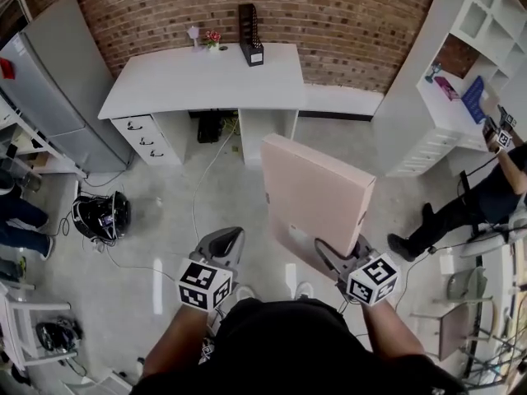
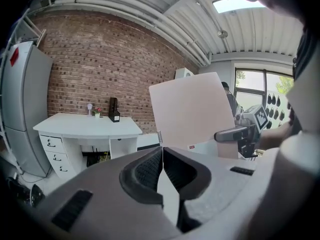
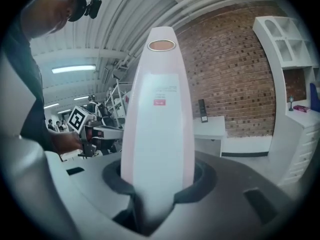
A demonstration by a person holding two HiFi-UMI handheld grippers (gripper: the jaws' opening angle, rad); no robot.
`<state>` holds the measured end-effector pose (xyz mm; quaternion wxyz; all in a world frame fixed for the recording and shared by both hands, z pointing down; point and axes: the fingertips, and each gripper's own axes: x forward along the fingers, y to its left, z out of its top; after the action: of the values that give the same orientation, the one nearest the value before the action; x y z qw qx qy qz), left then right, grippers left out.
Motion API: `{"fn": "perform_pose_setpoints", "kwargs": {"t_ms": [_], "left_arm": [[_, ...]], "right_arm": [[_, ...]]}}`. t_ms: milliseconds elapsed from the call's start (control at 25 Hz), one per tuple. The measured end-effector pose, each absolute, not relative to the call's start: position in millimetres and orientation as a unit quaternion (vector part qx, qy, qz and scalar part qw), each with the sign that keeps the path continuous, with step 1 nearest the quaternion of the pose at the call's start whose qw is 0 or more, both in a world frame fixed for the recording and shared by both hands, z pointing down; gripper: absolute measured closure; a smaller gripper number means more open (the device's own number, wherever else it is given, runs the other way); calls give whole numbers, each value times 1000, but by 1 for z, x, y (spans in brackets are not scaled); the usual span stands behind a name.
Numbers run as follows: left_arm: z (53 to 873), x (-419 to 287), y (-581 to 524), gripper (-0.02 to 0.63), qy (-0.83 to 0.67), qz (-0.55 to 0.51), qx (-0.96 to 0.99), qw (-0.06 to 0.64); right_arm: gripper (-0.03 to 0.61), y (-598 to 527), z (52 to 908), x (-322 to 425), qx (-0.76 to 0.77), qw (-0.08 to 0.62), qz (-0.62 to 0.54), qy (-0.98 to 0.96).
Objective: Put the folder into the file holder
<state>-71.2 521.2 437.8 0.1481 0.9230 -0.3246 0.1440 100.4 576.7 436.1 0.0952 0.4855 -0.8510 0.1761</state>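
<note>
folder (image 1: pixel 317 189) upright, pinched in right gripper (image 1: pixel 339 260); left gripper (image 1: pixel 228 242) apart, jaws together.

Site note: I read this as a lab or workshop hall with an office corner staged inside it.

Evidence on my feeds:
- Bare brick wall (image 1: pixel 346 15) and a concrete floor (image 1: pixel 165 253), with loose cables (image 1: pixel 195 196) trailing across the floor.
- An arched corrugated ceiling (image 2: pixel 280 34) carrying pipes (image 2: pixel 125 14), with a strip light (image 3: pixel 75 69).
- Office set: a white desk (image 1: pixel 206 81) with drawers (image 1: pixel 144 138). On top are a black file holder (image 1: pixel 250 35) and small flowers (image 1: pixel 213 37).
- A white shelf unit (image 1: pixel 461 64) stands to the right and a tall grey cabinet (image 1: pixel 58 89) to the left.
- Metal racking (image 3: pixel 117 96) stands further back.
- Another person (image 1: pixel 469 204) sits at the right.
</note>
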Motion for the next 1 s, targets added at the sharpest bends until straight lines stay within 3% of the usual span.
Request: {"fn": "perform_pose_setpoints", "kwargs": {"t_ms": [680,1000], "left_arm": [[471,-167,487,607,-322,163,918,164],[474,-196,465,607,-338,161,909,182]], "right_arm": [[410,545,456,-4,478,121,192,-848],[408,519,465,-18,481,127,210,-841]]}}
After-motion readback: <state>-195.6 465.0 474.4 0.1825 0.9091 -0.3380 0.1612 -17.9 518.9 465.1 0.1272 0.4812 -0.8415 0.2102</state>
